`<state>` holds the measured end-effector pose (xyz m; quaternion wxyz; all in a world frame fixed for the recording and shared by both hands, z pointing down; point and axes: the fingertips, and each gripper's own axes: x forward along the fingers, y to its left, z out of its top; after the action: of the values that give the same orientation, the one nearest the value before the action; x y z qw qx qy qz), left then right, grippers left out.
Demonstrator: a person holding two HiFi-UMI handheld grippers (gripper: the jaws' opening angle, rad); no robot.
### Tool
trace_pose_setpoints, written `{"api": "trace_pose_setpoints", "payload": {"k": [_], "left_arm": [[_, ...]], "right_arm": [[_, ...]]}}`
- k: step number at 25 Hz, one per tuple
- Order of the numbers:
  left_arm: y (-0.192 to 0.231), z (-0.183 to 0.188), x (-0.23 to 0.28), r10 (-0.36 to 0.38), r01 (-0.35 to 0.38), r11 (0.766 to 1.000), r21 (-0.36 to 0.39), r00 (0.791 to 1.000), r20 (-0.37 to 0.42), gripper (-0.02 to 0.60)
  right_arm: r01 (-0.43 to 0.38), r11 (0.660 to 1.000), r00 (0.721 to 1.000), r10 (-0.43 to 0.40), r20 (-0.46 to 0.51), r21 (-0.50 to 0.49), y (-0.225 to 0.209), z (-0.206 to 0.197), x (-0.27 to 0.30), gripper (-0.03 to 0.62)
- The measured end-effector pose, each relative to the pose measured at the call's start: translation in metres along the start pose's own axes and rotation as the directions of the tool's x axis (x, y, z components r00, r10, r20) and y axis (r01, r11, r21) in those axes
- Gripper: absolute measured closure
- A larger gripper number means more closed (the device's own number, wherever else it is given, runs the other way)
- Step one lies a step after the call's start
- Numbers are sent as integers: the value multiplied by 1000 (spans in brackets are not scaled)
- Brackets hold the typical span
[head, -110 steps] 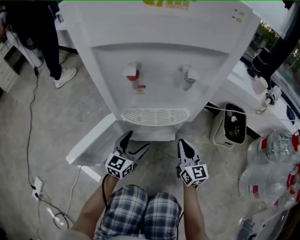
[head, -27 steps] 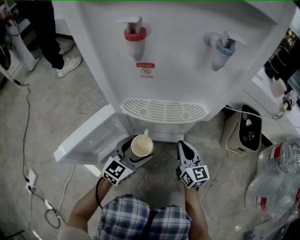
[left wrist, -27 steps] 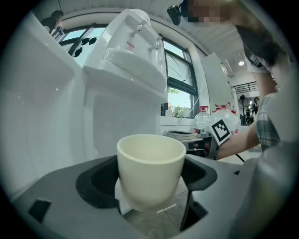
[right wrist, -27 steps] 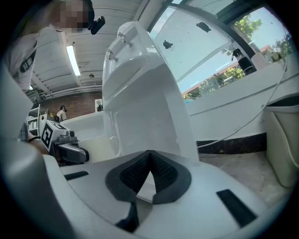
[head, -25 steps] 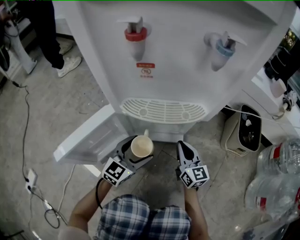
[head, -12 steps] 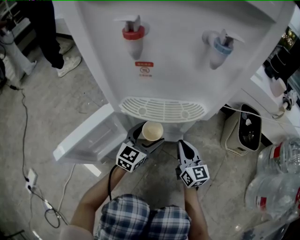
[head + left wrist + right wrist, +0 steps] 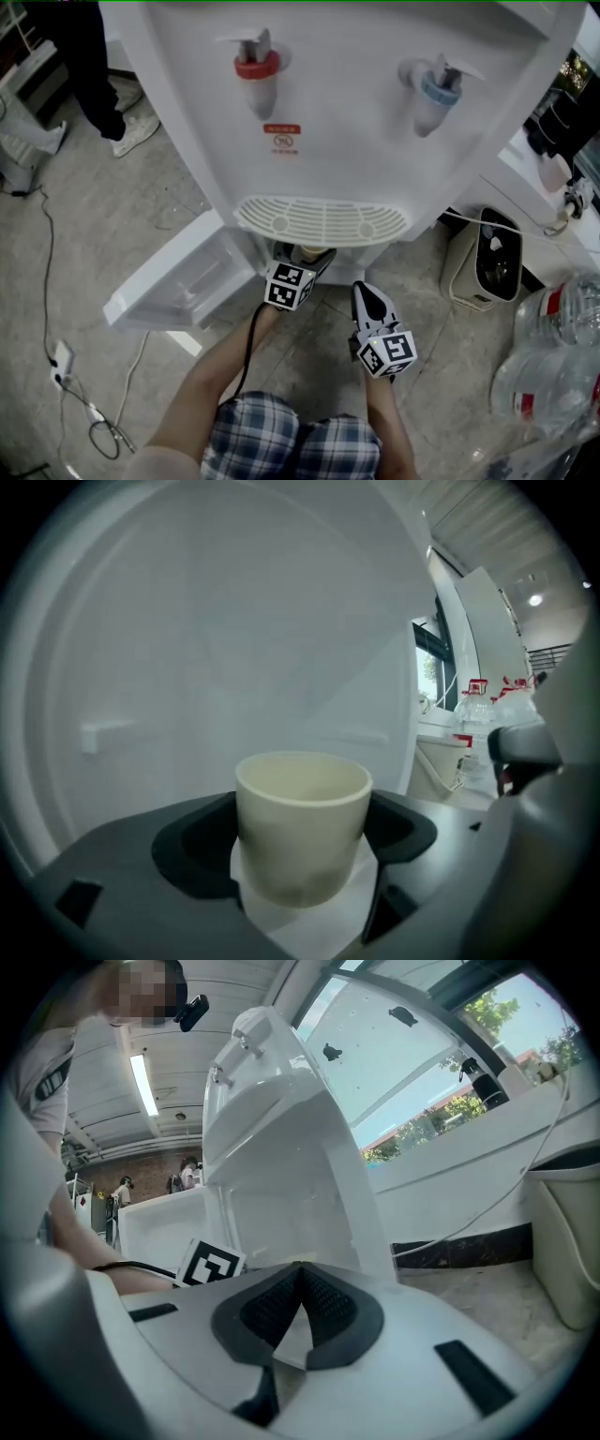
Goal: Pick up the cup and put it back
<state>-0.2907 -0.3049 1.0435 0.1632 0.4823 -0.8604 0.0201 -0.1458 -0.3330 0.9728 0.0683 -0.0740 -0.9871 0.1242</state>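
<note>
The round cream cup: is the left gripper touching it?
Touching. The left gripper view shows the left gripper's dark jaws pressed against both sides of the round cream cup, with no gap.

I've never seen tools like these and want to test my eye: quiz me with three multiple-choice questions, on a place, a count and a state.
1. Where is the cup? A) on the drip tray B) in the jaws of the left gripper C) on the floor
2. How many taps has the water dispenser? A) one B) two C) three
3. How do the jaws of the right gripper stand? A) wide apart B) closed on a bottle C) together, empty
Answers: 1 B, jaws press its sides; 2 B, one red tap, one blue tap; 3 C, they meet with nothing between.
</note>
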Motion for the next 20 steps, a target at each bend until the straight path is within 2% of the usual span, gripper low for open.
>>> {"api": "trace_pose_setpoints", "payload": {"k": [5, 10, 15, 20], "left_arm": [[12, -18, 18, 31, -30, 999, 12, 998, -45, 152], [5, -33, 21, -30, 33, 999, 33, 996, -80, 150], [6, -22, -1, 9, -7, 995, 95, 1000, -22, 149], [-4, -10, -13, -16, 15, 994, 110, 1000, 16, 149]], "right_arm": [[9, 1000, 1000, -9, -3, 12, -4, -3, -4, 577], [8, 1000, 1000, -8, -1, 20, -4, -4, -3, 577], [5, 1000, 1000, -5, 0, 22, -2, -5, -3, 577], [5, 1000, 1000, -5, 3, 27, -1, -4, -3, 577]]}}
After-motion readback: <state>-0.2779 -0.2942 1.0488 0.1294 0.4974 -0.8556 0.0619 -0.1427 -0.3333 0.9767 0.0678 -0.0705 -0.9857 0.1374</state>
